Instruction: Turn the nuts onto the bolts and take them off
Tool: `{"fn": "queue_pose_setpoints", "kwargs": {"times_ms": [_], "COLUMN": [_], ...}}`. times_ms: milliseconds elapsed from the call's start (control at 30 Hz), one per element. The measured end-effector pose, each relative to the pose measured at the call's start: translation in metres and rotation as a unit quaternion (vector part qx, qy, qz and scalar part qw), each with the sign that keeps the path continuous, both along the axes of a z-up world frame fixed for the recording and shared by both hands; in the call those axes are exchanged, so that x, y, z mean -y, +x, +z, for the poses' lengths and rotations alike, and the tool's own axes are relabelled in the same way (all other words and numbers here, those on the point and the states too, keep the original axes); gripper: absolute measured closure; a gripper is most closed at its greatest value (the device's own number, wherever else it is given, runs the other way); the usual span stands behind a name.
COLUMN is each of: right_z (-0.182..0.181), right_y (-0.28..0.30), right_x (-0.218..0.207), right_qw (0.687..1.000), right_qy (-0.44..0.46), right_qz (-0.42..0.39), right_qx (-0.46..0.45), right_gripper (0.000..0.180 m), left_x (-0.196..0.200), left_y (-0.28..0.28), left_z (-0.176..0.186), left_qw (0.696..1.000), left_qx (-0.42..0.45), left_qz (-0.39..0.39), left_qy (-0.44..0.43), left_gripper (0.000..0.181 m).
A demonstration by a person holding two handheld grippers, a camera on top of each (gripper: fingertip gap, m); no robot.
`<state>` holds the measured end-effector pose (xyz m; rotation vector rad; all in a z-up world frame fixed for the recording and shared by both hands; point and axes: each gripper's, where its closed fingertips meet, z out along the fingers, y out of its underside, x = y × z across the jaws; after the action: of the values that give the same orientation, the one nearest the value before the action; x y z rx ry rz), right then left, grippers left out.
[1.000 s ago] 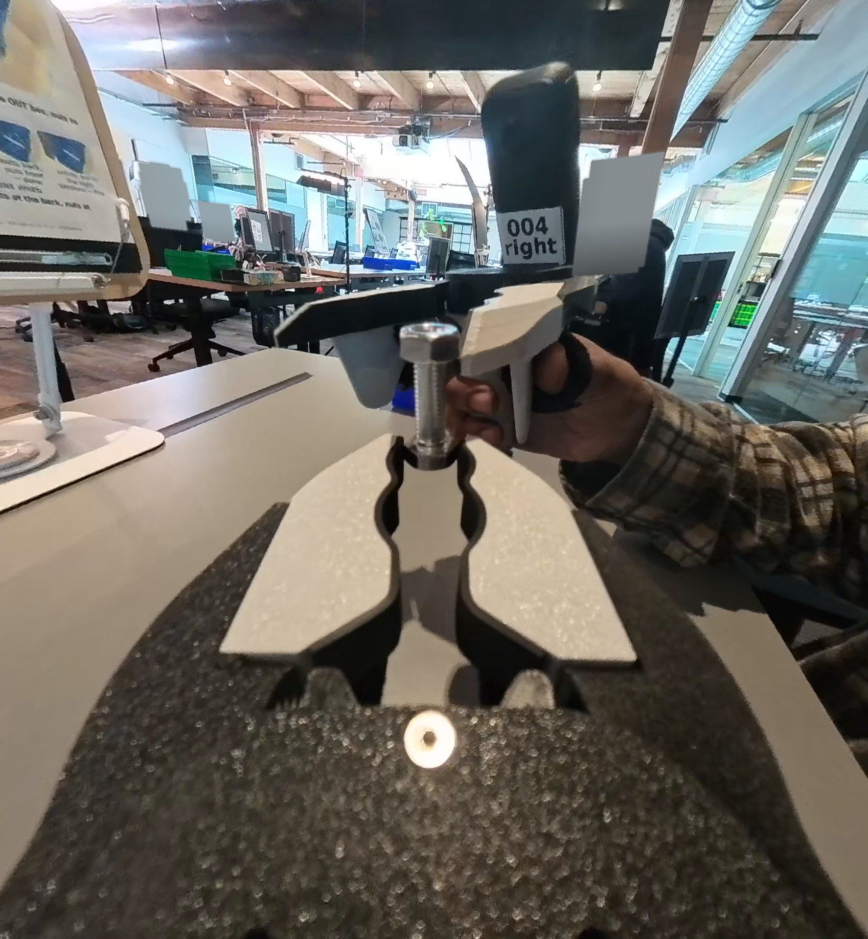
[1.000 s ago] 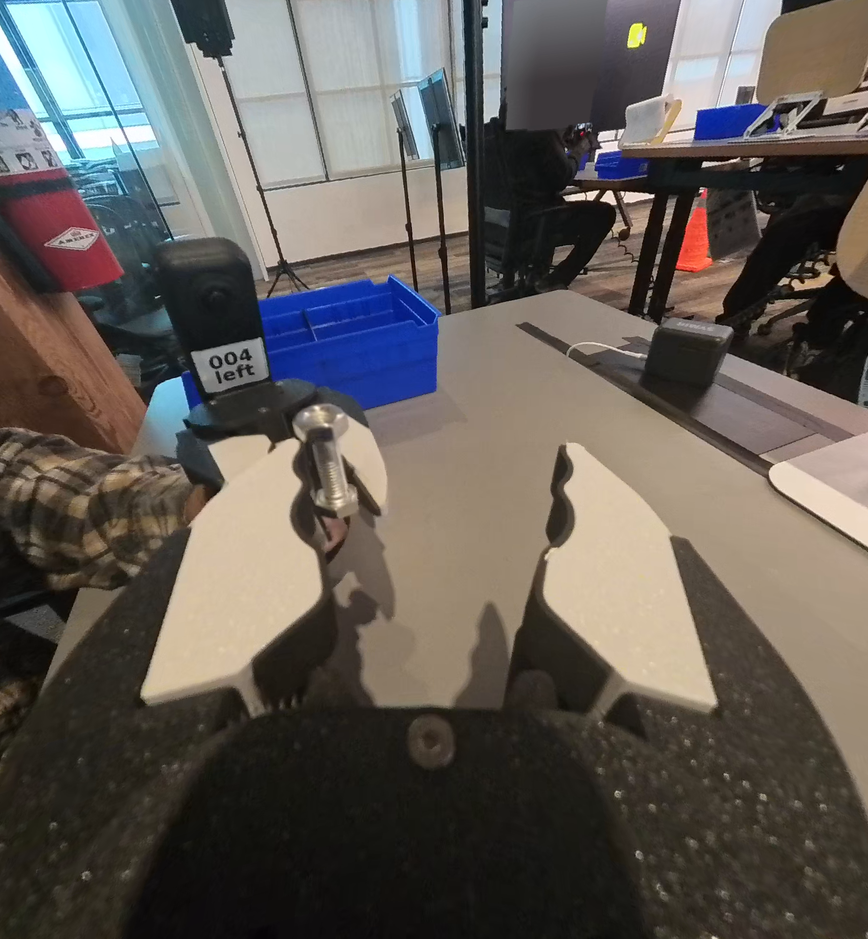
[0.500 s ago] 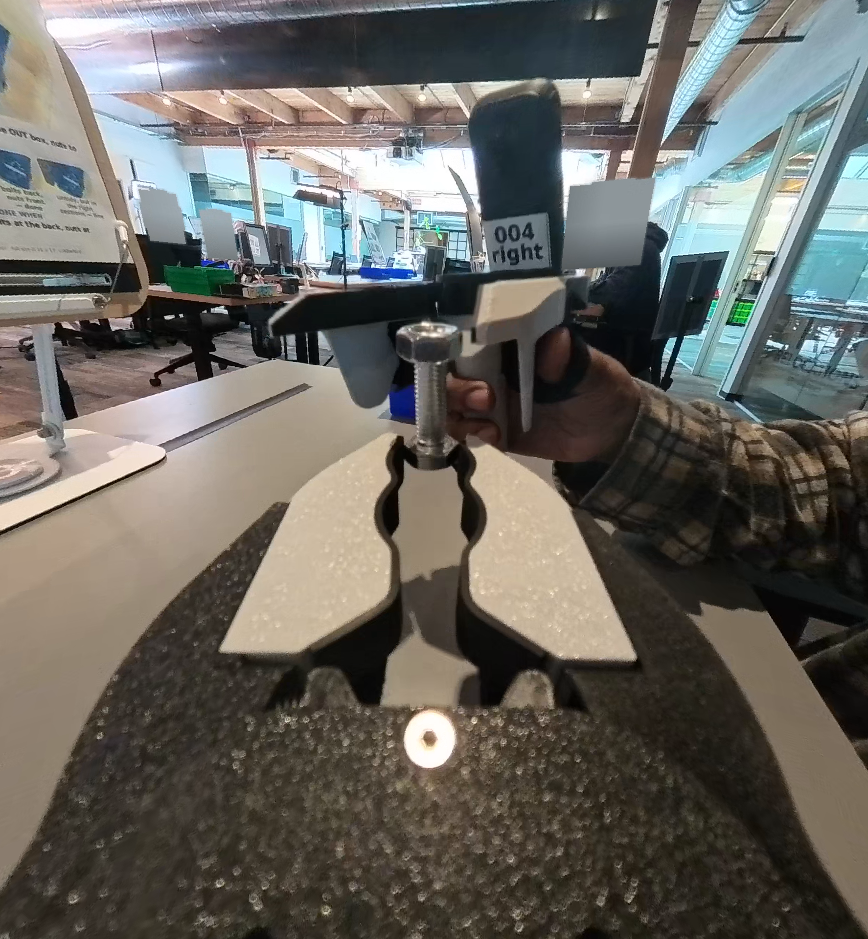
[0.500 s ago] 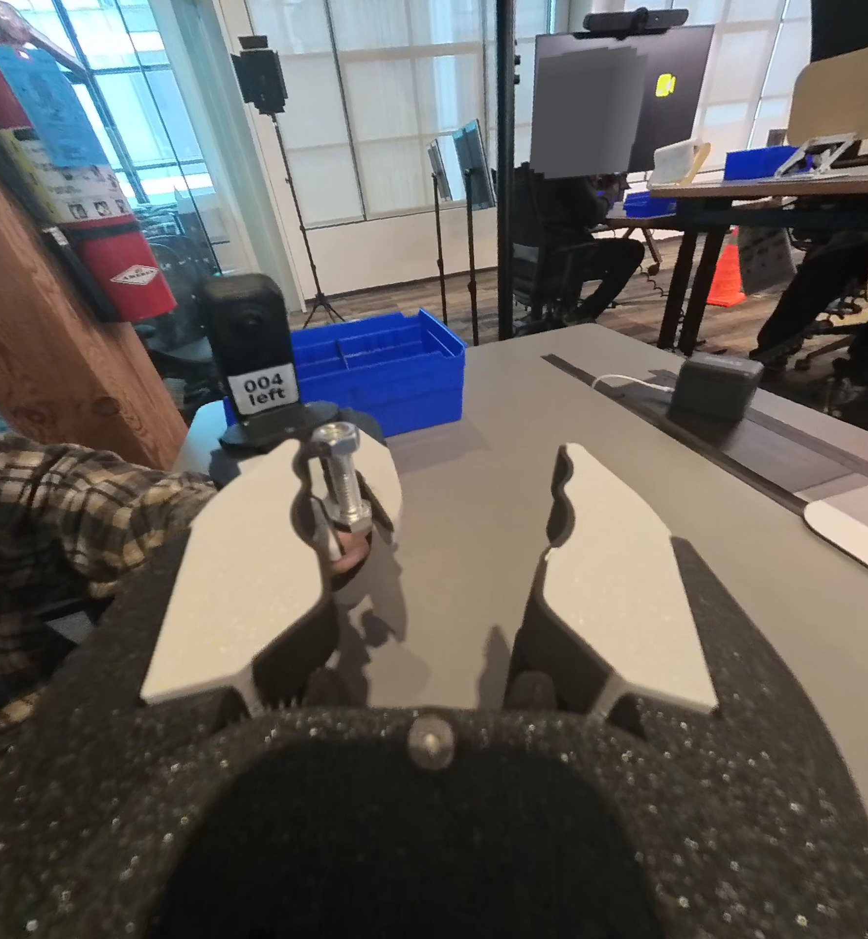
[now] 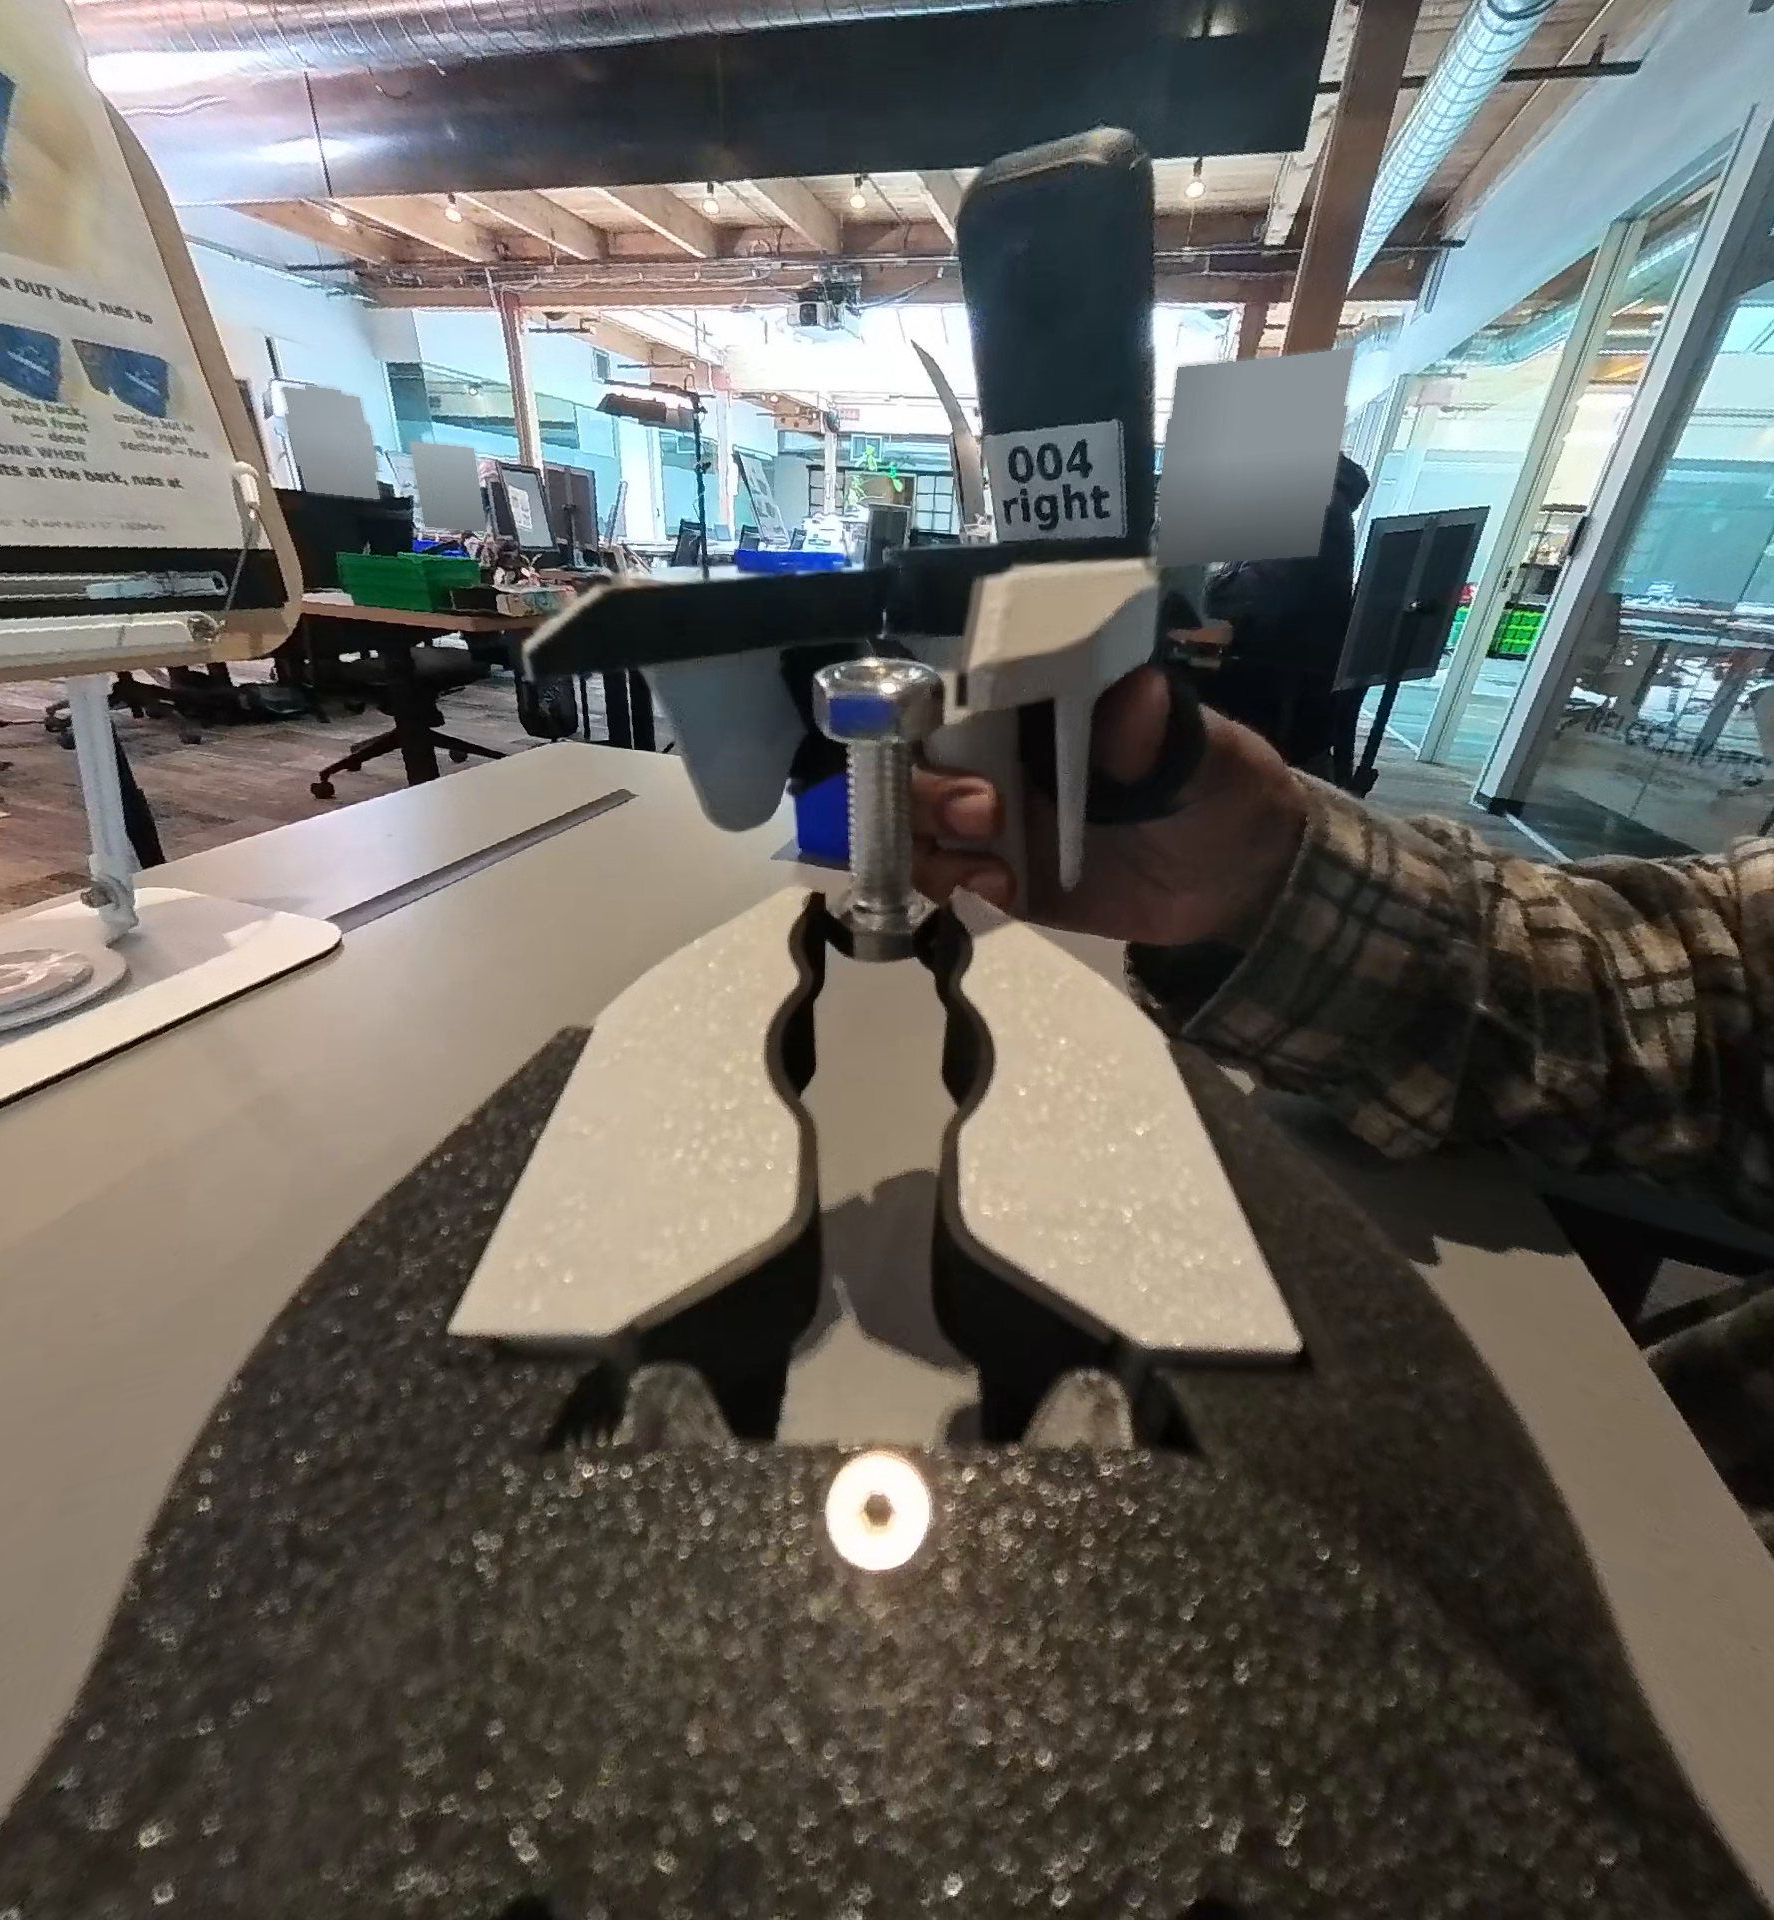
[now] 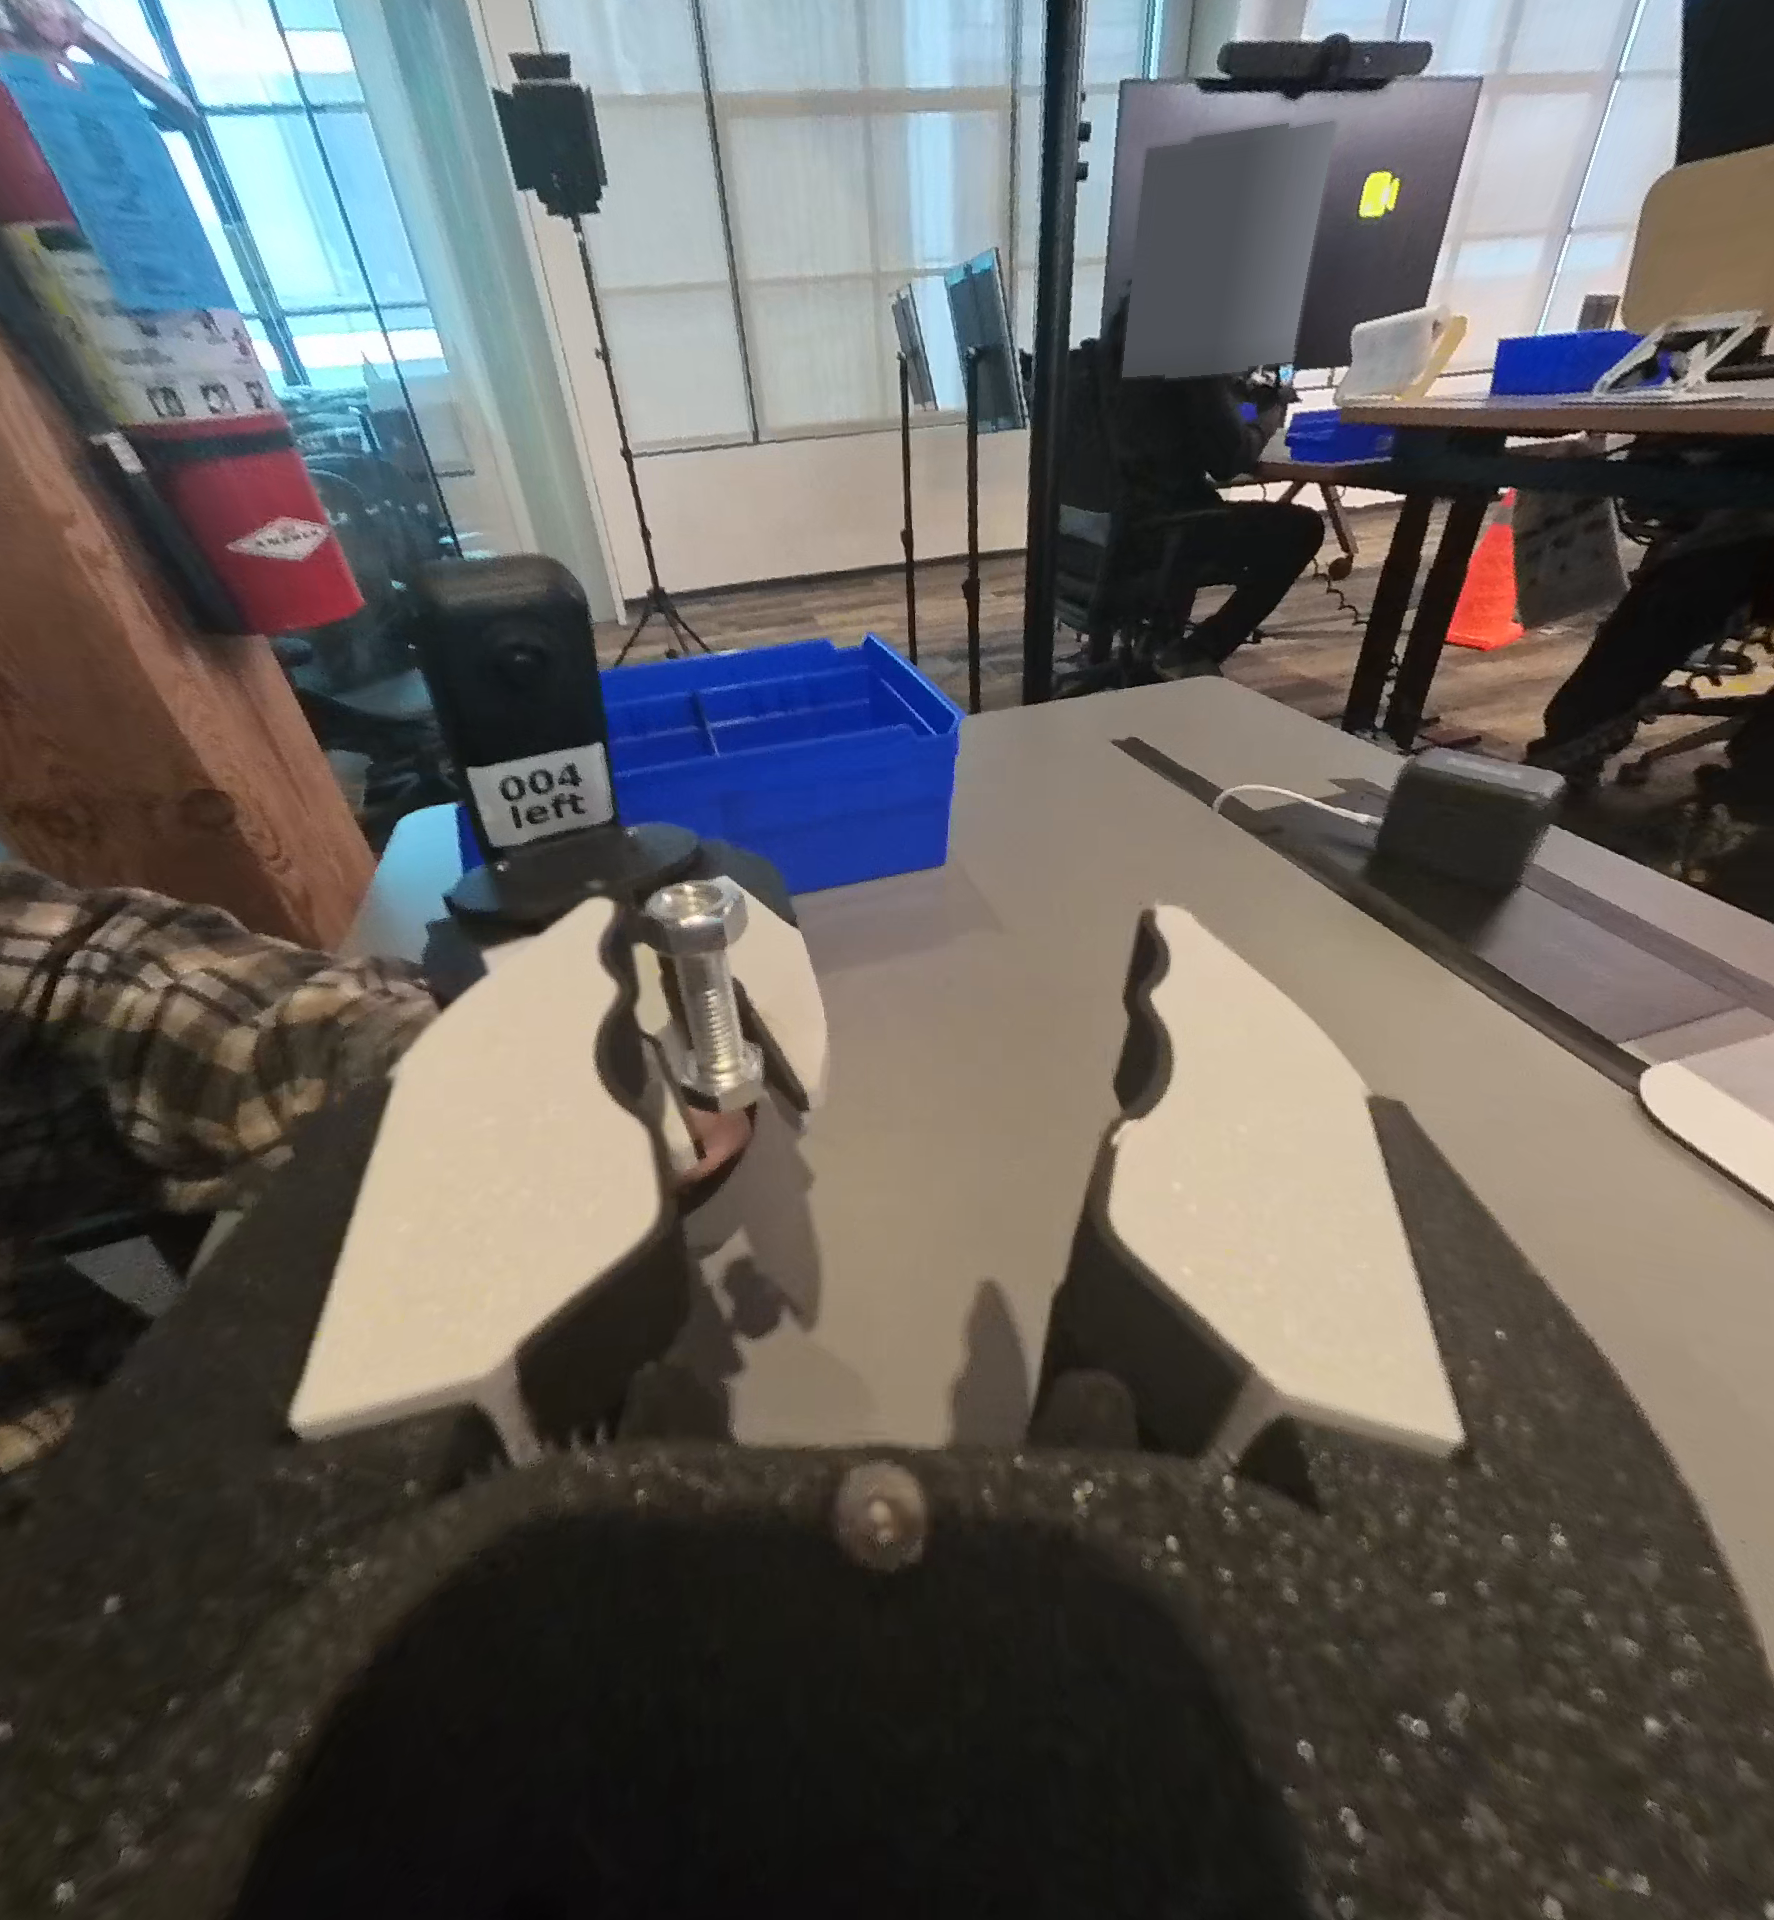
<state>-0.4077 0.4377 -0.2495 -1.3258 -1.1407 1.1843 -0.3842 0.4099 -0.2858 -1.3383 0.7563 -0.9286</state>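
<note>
Compared with a second before, the right gripper (image 6: 883, 1039) stands a little higher and more level behind the bolt (image 5: 875, 800). The bolt stands upright, head at 12 o'clock. The left gripper (image 5: 878, 930) is closed on the nut (image 5: 881, 923) at its lower end. The right gripper's jaws are wide apart and hold nothing.

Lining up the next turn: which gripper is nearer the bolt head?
Left. The left gripper clamps the nut under the upright bolt; the right gripper is open, its near finger beside the bolt, not touching.
</note>
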Motion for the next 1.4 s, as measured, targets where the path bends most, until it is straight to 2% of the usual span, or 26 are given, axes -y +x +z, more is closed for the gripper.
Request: {"fn": "queue_pose_setpoints", "kwargs": {"times_ms": [1400], "right_z": [0.0067], "right_y": [-0.0005], "right_x": [0.0038], "right_qw": [1.0], "right_qy": [0.023], "right_qz": [0.011], "right_qx": [-0.003], "right_gripper": [0.091], "left_x": [0.0009], "left_y": [0.0009], "left_z": [0.0016], "left_qw": [1.0], "left_qx": [-0.005], "left_qz": [0.003], "left_qy": [0.008], "left_gripper": [0.161]}}
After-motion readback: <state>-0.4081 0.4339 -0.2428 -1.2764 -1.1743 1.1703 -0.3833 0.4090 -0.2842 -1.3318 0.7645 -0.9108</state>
